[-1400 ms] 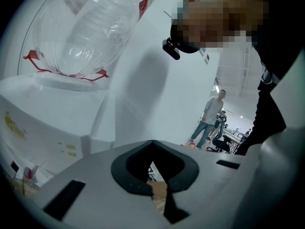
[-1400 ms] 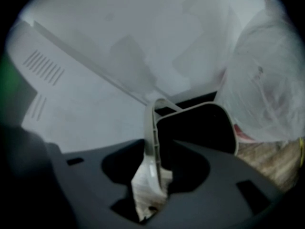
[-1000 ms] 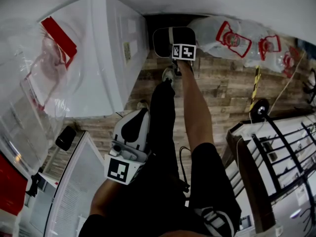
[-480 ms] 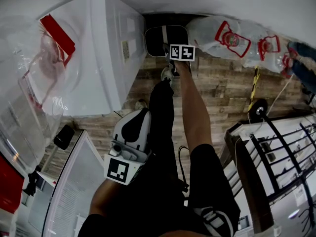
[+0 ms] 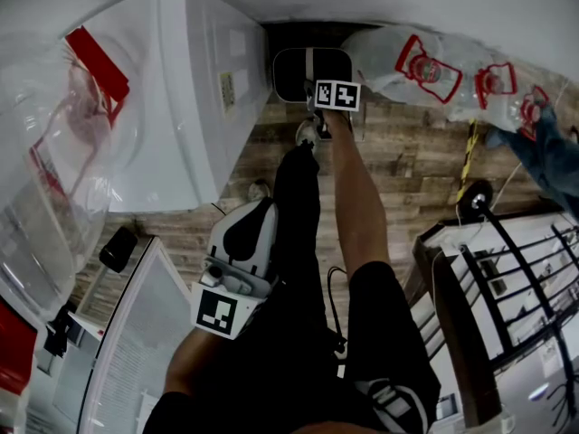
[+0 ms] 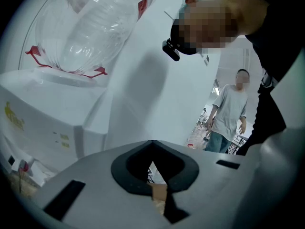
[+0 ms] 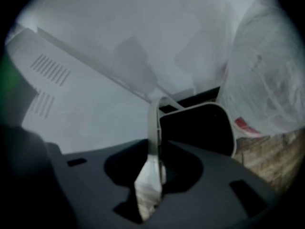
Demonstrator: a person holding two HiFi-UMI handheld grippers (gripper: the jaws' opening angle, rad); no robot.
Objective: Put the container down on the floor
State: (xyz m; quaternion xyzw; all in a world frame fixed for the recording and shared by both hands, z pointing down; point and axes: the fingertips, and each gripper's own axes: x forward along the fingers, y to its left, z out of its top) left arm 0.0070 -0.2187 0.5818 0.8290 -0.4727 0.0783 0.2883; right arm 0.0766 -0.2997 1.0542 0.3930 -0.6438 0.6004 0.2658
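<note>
Looking down along my right arm, I see the right gripper [image 5: 312, 87] clamped on the white rim of the black container [image 5: 312, 69]. It hangs low over the wooden floor [image 5: 398, 170], between the white dispenser [image 5: 181, 107] and the wrapped water bottles [image 5: 425, 66] (whether it touches the floor, I cannot tell). My left gripper [image 5: 258, 211] sits by my leg, jaws together on nothing.

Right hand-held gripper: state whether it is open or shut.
Shut on the container: the right hand-held gripper has its jaws closed on the container's pale rim, which runs up between them.
</note>
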